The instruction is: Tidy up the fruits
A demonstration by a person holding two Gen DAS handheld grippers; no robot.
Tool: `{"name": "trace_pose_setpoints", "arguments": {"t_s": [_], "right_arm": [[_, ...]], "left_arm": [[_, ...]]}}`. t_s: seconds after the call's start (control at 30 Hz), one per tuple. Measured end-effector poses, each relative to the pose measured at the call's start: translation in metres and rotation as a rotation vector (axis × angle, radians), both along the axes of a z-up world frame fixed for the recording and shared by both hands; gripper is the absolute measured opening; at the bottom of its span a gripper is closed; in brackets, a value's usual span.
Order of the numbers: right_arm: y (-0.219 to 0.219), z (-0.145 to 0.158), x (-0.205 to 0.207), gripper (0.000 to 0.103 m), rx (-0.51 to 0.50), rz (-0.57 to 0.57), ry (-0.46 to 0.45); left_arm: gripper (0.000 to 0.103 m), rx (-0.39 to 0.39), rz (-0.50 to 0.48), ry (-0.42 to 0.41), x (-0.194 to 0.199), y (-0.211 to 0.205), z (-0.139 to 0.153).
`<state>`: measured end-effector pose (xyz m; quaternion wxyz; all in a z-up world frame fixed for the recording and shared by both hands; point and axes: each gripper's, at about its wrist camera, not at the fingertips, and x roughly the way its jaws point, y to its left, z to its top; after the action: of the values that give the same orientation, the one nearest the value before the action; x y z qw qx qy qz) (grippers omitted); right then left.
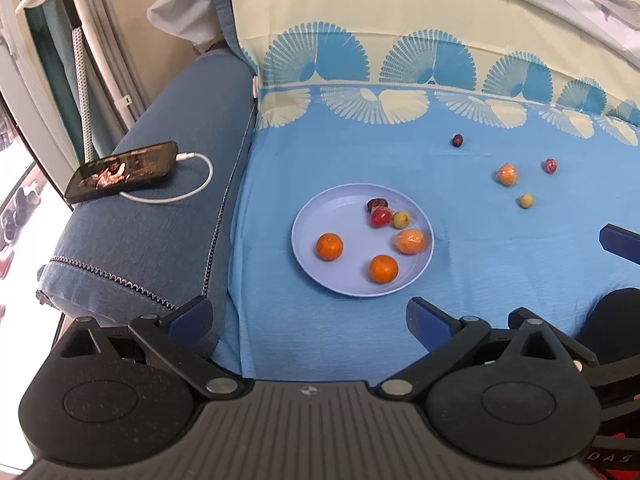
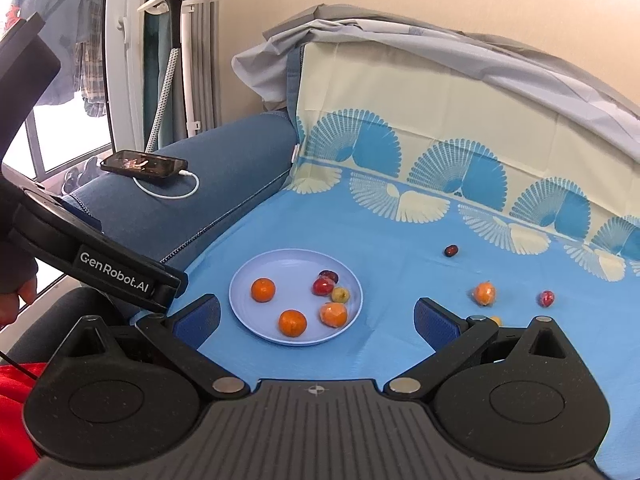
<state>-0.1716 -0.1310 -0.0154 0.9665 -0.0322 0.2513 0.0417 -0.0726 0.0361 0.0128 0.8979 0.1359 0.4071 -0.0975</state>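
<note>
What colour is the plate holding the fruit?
Pale lilac-blue, plain with no pattern. The plate shows best in the left wrist view.

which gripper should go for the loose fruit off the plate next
Probably the right gripper: it is open, and the loose orange and red fruit lie on its side. The left gripper, also open, faces the plate.

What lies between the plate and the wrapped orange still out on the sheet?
Nothing: bare blue sheet separates the plate from the wrapped orange in the left wrist view. The small yellow-green fruit sits just off that line; the right wrist view agrees.
</note>
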Motion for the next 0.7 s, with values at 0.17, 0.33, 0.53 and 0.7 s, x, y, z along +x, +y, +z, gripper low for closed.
{"name": "trace_pose_setpoints", "arguments": {"t_s": [0.17,0.33,0.53,0.7], "right_arm": [[-0.003,0.0,-0.005,0.102,-0.004,-0.013,-0.001],[-0.008,-0.003,-0.002,0.102,0.022,-0.025,0.007],[-0.005,-0.008,0.003,0.102,0.029,-0.001,0.029],[-0.007,-0.012,0.008,0.102,0.041,0.0,0.046]], "left_arm": [[0.103,0.011,-0.028,0.007,0.001,-0.008,-0.002],[0.103,0.034,-0.04,0.024,0.005,-0.012,-0.008],[0.103,0.035,-0.014,0.056,0.011,-0.008,-0.015],[0.103,0.055,-0.013,0.061,0.015,-0.009,-0.017]]}}
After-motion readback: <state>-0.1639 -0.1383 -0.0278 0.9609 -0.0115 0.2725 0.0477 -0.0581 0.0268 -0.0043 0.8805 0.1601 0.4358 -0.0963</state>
